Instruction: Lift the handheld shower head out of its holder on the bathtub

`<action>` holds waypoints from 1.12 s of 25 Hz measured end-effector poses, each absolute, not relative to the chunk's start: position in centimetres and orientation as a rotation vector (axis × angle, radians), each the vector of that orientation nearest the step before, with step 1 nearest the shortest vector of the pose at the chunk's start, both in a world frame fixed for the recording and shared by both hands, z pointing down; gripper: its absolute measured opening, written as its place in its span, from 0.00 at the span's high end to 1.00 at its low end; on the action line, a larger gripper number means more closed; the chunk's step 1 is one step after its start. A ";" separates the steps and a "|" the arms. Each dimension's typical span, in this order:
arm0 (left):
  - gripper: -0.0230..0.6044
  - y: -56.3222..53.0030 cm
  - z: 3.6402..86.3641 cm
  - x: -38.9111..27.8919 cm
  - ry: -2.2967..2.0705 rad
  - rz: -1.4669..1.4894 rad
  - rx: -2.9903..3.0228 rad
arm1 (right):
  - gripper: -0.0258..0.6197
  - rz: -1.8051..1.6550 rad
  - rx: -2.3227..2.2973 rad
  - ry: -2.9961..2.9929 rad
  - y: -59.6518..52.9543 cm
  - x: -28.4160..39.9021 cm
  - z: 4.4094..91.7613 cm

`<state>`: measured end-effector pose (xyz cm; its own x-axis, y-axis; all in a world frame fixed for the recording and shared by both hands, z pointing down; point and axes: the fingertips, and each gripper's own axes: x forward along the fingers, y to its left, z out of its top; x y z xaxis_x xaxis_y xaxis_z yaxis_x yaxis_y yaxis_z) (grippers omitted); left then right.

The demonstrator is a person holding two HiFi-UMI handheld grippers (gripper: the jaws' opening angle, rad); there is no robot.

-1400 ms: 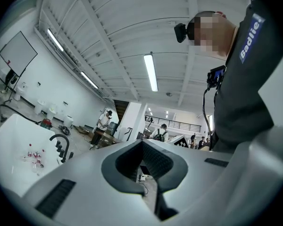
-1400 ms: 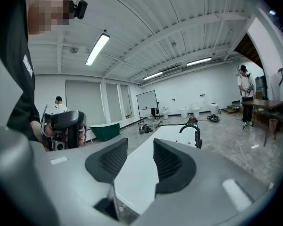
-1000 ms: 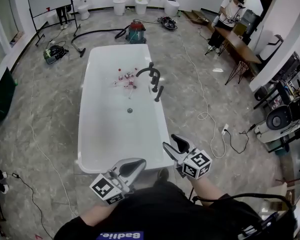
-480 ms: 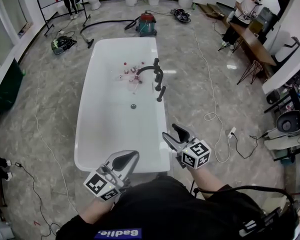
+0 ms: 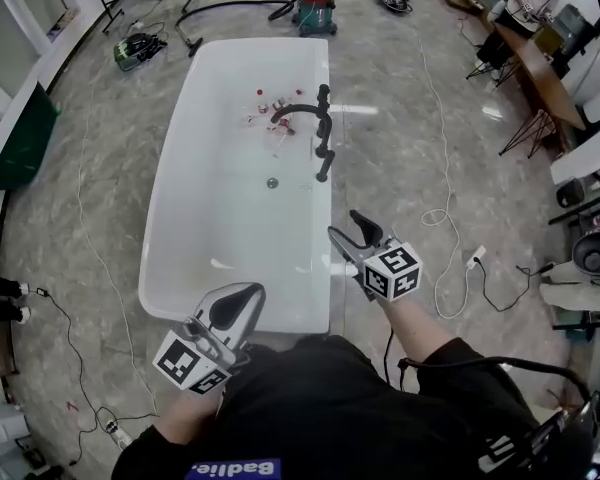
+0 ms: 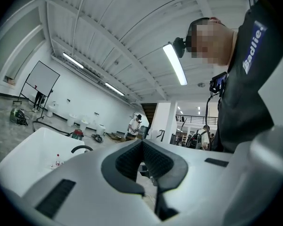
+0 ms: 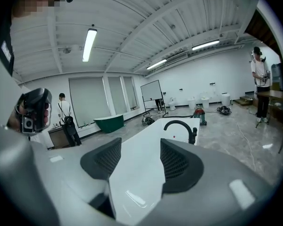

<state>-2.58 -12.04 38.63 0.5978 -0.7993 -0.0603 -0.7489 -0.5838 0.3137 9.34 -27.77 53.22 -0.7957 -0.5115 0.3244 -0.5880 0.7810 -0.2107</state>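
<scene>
The white bathtub (image 5: 170,228) runs away from me. On its right rim stands a black arched tap (image 5: 298,111), and just nearer me the black handheld shower head (image 5: 324,166) sits in its holder. My right gripper (image 5: 351,232) hovers by the tub's near right corner, well short of the shower head. It is open; its jaws have just been opening and nothing is between them. In the right gripper view (image 7: 140,161) the tub rim (image 7: 146,145) and tap (image 7: 179,125) show through the gap. My left gripper (image 5: 234,304) is shut and empty at the tub's near end, its pads (image 6: 132,161) meeting.
Several small bottles (image 5: 265,108) lie in the tub near the tap, and the drain (image 5: 272,182) is mid-tub. A red vacuum cleaner (image 5: 313,10) stands beyond the far end. Cables (image 5: 440,218) trail on the floor to the right. A person stands at a desk (image 5: 540,38) far right.
I have stepped closer, so the tub and shower head sit nearer in the head view. The right gripper has moved forward beside the tub's right rim and its jaws stand wider.
</scene>
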 end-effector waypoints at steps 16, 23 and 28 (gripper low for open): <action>0.97 -17.2 45.8 -4.3 -1.117 -0.221 2.515 | 0.61 0.559 1.003 -2.443 -41.6 9.2 67.2; 0.97 -17.2 47.2 -6.9 -1.124 -0.188 2.478 | 0.61 0.590 1.036 -2.359 -44.7 7.7 71.0; 0.97 -17.1 48.4 -9.0 -1.159 -0.166 2.442 | 0.61 0.566 1.013 -2.288 -47.0 6.3 74.0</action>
<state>-8.99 -17.14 48.43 0.6436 -0.7618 0.0741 -0.7103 -0.5583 0.4287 6.35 -47.00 73.99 -0.5518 -0.5270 0.6464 -0.7675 0.6241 -0.1464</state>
